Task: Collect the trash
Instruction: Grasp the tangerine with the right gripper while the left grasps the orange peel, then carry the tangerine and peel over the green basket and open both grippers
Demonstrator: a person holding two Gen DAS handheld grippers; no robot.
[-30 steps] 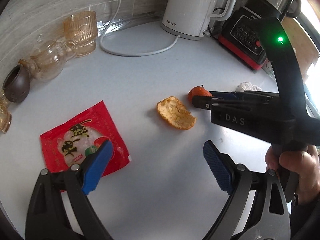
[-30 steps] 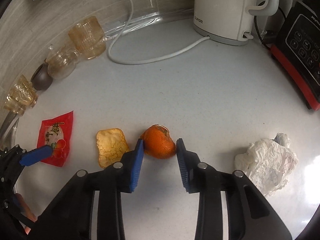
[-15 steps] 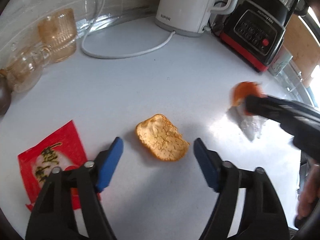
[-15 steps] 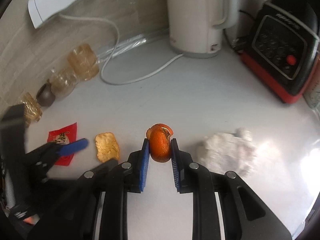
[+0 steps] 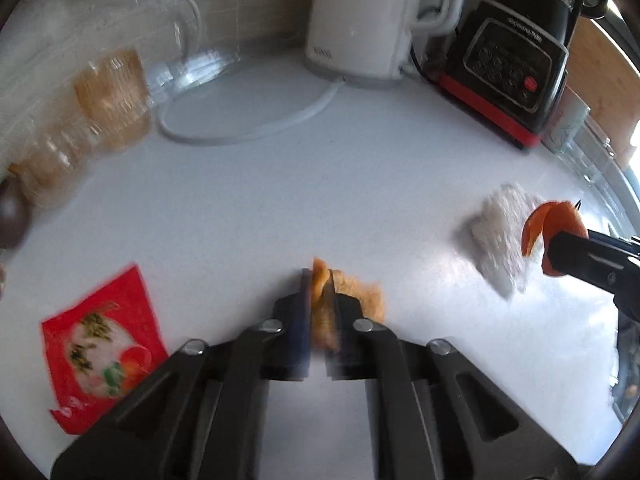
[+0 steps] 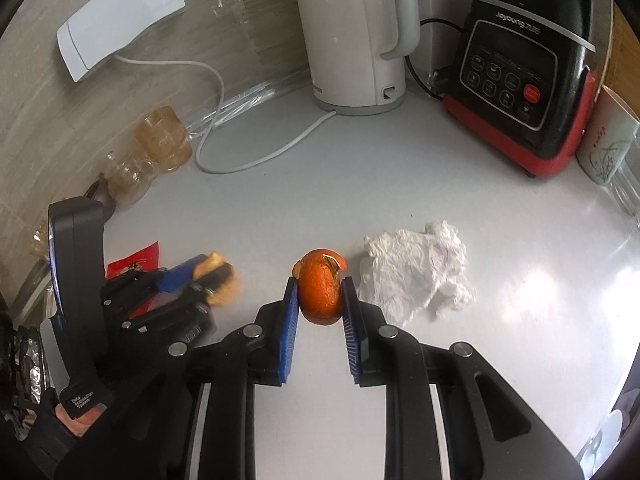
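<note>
In the left wrist view my left gripper [image 5: 319, 280] is shut on a flat, pale orange peel [image 5: 362, 298] just above the white counter [image 5: 280, 200]; the picture is blurred there. My right gripper [image 6: 320, 288] is shut on a round, curled orange peel [image 6: 322, 286], held off the counter; the same peel [image 5: 550, 222] shows at the right edge of the left view. A crumpled white tissue [image 6: 416, 268] lies just right of that peel. A red snack wrapper [image 5: 102, 346] lies flat at the left. From the right wrist view, my left gripper [image 6: 218, 274] sits at left with its peel.
A white kettle [image 6: 352, 32] with its cord [image 6: 256, 160], a black and red blender base [image 6: 520, 80] and a white mug [image 6: 608, 140] stand along the back. Amber glass cups [image 5: 112, 100] and a small dark pot [image 5: 12, 212] line the left wall.
My left gripper moved onto the flat peel and shut on it. My right gripper closed on the curled peel, lifted it and carried it right, toward the tissue.
</note>
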